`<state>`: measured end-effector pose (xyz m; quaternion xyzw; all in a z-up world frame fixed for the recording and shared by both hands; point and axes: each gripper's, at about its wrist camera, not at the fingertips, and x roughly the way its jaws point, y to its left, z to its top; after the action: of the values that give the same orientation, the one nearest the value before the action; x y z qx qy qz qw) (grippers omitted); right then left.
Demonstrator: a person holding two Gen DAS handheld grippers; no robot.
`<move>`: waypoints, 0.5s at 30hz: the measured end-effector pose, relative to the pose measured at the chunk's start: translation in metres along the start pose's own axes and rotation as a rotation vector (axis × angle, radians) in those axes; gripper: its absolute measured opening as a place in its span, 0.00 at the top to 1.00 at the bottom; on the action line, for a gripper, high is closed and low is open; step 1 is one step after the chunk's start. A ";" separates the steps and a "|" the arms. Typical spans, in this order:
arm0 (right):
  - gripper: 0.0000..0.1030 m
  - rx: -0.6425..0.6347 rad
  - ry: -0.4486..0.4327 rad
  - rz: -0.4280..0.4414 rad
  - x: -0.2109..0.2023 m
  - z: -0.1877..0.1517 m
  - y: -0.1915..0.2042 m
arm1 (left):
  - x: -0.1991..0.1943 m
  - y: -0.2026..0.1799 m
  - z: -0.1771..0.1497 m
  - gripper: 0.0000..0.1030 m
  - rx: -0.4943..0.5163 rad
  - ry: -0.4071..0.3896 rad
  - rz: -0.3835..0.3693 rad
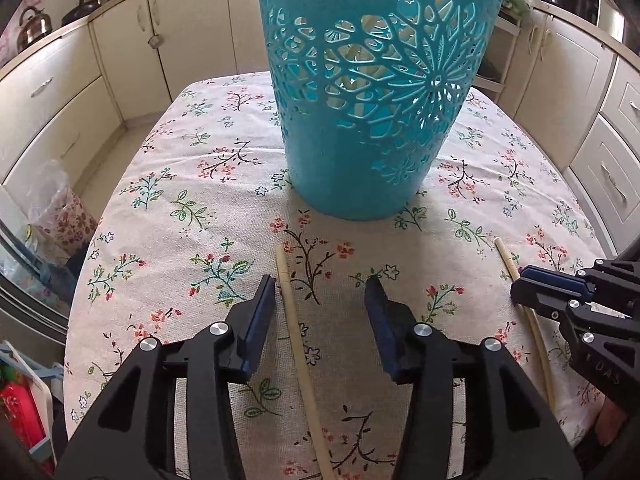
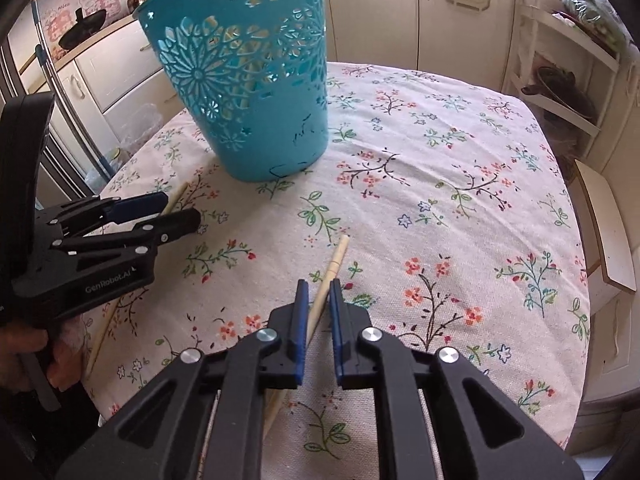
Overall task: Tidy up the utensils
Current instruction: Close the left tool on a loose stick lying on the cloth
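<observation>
A tall teal cut-out basket (image 1: pixel 372 92) stands on the floral tablecloth (image 1: pixel 192 184); it also shows in the right wrist view (image 2: pixel 256 76). Two pale wooden chopsticks lie on the cloth. My left gripper (image 1: pixel 320 284) is open, its jaws either side of one chopstick (image 1: pixel 298 344), not touching it. My right gripper (image 2: pixel 318 290) is nearly closed around the other chopstick (image 2: pixel 332 272), which still rests on the cloth. In the left wrist view the right gripper (image 1: pixel 520 288) sits over that chopstick (image 1: pixel 506 258). In the right wrist view the left gripper (image 2: pixel 182 212) is open over its chopstick (image 2: pixel 176 198).
Cream kitchen cabinets (image 1: pixel 60 100) surround the table. A kettle (image 1: pixel 34 26) sits on the counter at the left. A white shelf unit (image 2: pixel 560 80) stands to the right. The table's right edge (image 2: pixel 580 280) drops off near a wooden stool.
</observation>
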<state>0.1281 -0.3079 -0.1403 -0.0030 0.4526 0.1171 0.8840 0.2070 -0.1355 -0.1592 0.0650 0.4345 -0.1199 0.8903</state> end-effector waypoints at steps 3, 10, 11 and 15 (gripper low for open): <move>0.89 0.010 -0.011 0.000 -0.002 -0.002 -0.001 | 0.000 0.000 0.000 0.57 0.004 0.000 0.001; 0.89 0.019 -0.024 0.006 -0.005 -0.004 -0.001 | -0.001 0.002 0.000 0.84 0.004 -0.007 -0.015; 0.89 0.024 -0.026 0.010 -0.005 -0.004 -0.002 | -0.001 0.003 0.001 0.87 0.001 -0.005 -0.023; 0.89 0.023 -0.030 0.007 -0.005 -0.004 -0.001 | -0.002 0.004 0.001 0.95 -0.005 -0.003 -0.049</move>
<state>0.1221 -0.3108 -0.1389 0.0105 0.4408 0.1151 0.8902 0.2078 -0.1316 -0.1565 0.0519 0.4350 -0.1406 0.8879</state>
